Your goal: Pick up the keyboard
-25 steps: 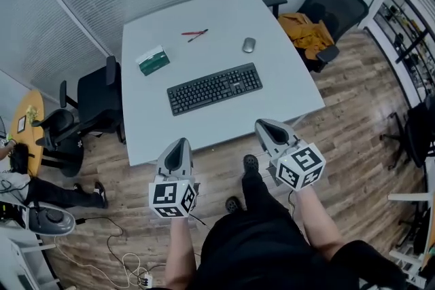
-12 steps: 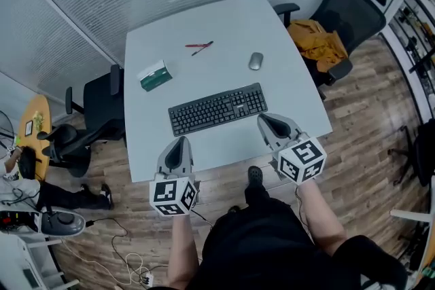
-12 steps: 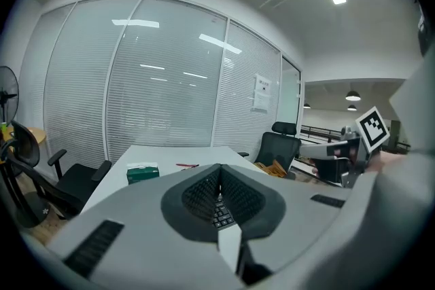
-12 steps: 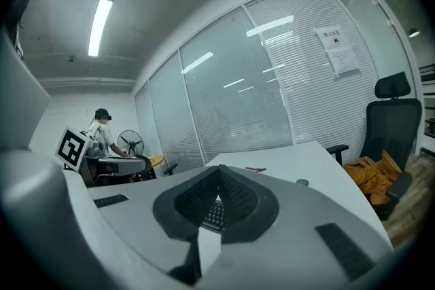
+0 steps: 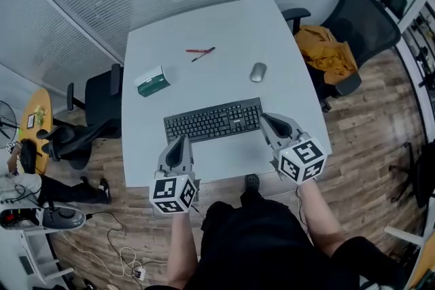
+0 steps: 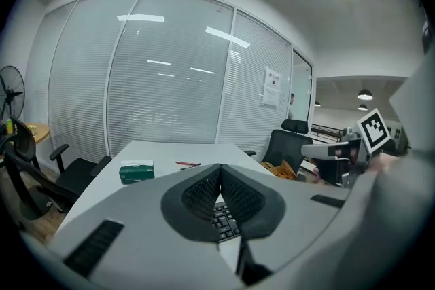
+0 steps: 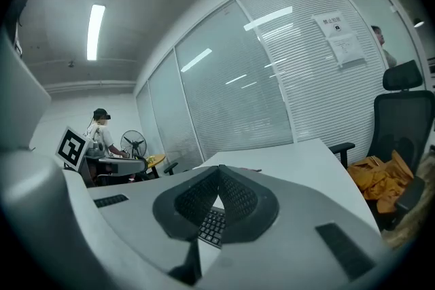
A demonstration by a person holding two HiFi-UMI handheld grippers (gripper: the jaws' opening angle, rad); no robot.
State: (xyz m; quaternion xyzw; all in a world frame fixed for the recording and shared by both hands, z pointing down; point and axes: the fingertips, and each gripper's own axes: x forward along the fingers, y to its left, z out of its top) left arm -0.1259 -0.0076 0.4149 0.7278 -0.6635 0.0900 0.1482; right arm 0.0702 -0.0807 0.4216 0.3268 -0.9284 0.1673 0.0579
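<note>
A black keyboard (image 5: 213,120) lies flat on the white table (image 5: 204,24), near its front edge. My left gripper (image 5: 179,141) hovers just in front of the keyboard's left end, jaws shut and empty. My right gripper (image 5: 266,119) sits at the keyboard's right end, also shut with nothing in it. In the left gripper view the closed jaws (image 6: 220,170) cover most of the keyboard (image 6: 223,219). The right gripper view shows its closed jaws (image 7: 219,172) over a strip of keyboard (image 7: 211,227).
A grey mouse (image 5: 257,72), a green box (image 5: 152,81) and red and black pens (image 5: 200,51) lie farther back on the table. A black chair (image 5: 95,112) stands at the left, and another chair holding an orange garment (image 5: 329,51) at the right. A person stands far off.
Both grippers have moved forward from over the floor to the table's front edge, close to the keyboard's two ends. Their jaws stayed shut.
</note>
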